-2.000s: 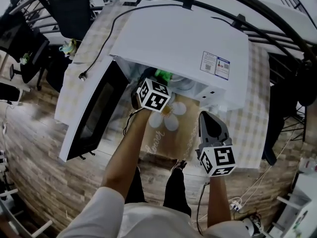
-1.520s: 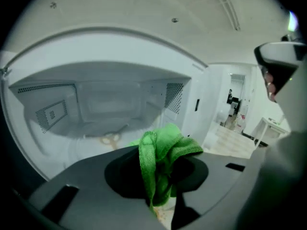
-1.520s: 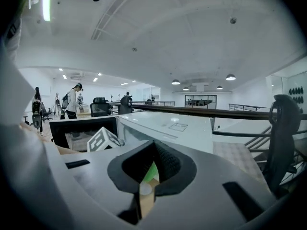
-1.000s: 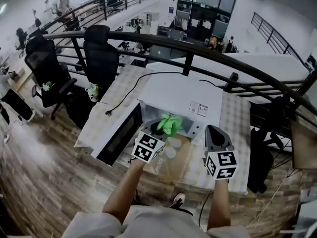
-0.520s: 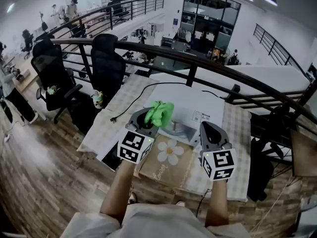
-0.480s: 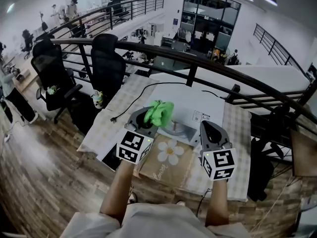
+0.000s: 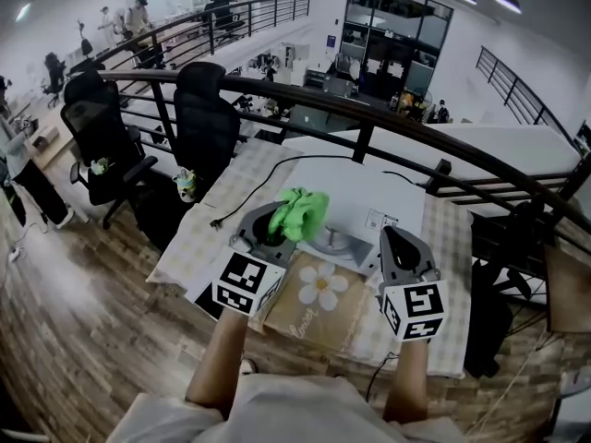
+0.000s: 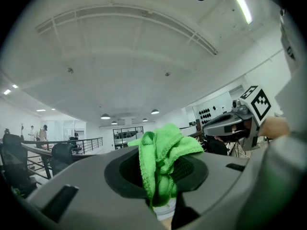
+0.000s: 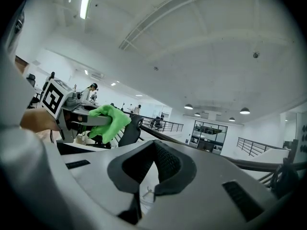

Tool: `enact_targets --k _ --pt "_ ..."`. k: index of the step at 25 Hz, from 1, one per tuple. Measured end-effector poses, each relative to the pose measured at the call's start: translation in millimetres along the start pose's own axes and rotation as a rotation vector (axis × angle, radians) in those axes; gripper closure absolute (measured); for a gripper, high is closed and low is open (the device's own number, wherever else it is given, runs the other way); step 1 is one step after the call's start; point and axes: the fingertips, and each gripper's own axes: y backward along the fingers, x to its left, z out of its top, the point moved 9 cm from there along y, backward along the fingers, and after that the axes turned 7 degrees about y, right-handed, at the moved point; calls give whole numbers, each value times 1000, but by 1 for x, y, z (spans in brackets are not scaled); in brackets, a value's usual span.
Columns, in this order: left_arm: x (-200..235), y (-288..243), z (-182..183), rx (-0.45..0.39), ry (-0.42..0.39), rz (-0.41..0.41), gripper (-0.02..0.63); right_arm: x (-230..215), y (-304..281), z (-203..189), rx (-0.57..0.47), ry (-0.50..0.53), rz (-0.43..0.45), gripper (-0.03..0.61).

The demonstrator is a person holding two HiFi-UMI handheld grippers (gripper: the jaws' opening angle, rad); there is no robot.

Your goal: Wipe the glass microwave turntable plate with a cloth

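My left gripper (image 7: pixel 277 221) is raised in front of the white microwave (image 7: pixel 355 197), shut on a bright green cloth (image 7: pixel 300 212). In the left gripper view the cloth (image 8: pixel 162 163) bunches between the jaws and spills over their tops. A grey round shape (image 7: pixel 331 240) in the microwave's mouth looks like the glass plate, partly hidden by the cloth. My right gripper (image 7: pixel 403 247) hovers at the right of the opening, jaws together with nothing in them. The right gripper view shows the left gripper with the cloth (image 9: pixel 108 119) at its left. Both grippers point upward.
A brown mat with a daisy print (image 7: pixel 319 293) lies on the checked tablecloth (image 7: pixel 217 224) before the microwave. A black power cord (image 7: pixel 247 192) trails left. Beyond the table runs a black railing (image 7: pixel 369 118), with office chairs (image 7: pixel 205 109) at the left.
The left gripper has drawn the green cloth out of the microwave and lifted it. The head view has tilted up from the table to the room. The right gripper stays beside the opening.
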Motion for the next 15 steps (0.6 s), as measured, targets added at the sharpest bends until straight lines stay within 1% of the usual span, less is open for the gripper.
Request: enact_targets --k 4,6,9,15 --pt "-4 -4 -1 30 -71 -1 491 3 -4 -2 6 2 7 566" --pt "-5 -6 -3 41 -91 0 490 3 -6 -4 8 1 8 566" --pt "-6 -8 -5 38 -73 -9 489 2 -9 -8 13 -4 6 566" --pt "-7 -8 -11 50 -67 -4 489 2 -9 -13 23 -12 6 566"
